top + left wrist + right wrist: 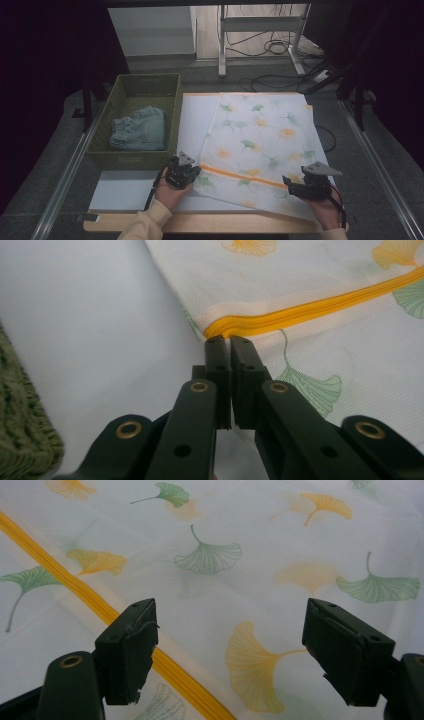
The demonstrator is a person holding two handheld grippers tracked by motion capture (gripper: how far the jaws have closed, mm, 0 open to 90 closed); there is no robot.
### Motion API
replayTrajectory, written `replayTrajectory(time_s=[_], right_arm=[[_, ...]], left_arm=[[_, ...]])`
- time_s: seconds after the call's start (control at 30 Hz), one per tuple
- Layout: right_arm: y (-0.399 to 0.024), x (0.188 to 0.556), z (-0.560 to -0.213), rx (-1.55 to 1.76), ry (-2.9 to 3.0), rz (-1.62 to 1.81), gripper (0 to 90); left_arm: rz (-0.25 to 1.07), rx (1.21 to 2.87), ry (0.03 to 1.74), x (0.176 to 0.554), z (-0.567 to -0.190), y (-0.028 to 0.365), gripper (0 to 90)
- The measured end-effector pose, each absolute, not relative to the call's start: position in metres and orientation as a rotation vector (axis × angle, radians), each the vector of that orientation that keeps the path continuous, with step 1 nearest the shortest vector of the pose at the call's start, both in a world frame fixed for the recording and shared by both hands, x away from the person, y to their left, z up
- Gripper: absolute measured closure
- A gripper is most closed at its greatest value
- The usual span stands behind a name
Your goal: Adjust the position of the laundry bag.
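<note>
A white mesh bag point(260, 132) printed with green and orange ginkgo leaves lies flat on the white mat point(194, 120). An orange zipper point(240, 175) crosses its near part. My left gripper point(189, 172) is at the zipper's left end point(220, 331), jaws pressed together with their tips on that end; any pull tab between them is hidden. My right gripper point(292, 186) stands open near the bag's right front corner. Its jaws hover wide apart over the fabric point(230, 580), with the zipper point(75, 587) passing beside its left jaw.
A green woven basket point(147, 76) stands at the left of the mat with a folded denim garment point(140, 130) inside. The table's wooden front edge point(210, 223) runs just below the hands. Cables and a metal stand's legs point(222, 45) lie on the floor beyond.
</note>
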State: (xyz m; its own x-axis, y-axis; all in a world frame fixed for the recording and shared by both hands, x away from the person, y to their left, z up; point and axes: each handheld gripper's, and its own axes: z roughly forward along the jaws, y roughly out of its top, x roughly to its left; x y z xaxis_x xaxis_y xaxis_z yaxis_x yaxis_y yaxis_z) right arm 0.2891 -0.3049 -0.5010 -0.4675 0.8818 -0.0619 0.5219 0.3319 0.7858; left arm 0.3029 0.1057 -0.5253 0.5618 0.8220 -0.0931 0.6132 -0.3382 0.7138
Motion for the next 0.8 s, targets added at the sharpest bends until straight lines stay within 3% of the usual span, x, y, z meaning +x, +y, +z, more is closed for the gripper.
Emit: replayTrajectory(time_s=[0.8], right_arm=[[-0.308, 0.291, -0.504, 1.232, 2.124, 0.968, 20.6]], left_arm=[[0.422, 2.065, 1.188, 0.272, -0.523, 0.147, 88.1]])
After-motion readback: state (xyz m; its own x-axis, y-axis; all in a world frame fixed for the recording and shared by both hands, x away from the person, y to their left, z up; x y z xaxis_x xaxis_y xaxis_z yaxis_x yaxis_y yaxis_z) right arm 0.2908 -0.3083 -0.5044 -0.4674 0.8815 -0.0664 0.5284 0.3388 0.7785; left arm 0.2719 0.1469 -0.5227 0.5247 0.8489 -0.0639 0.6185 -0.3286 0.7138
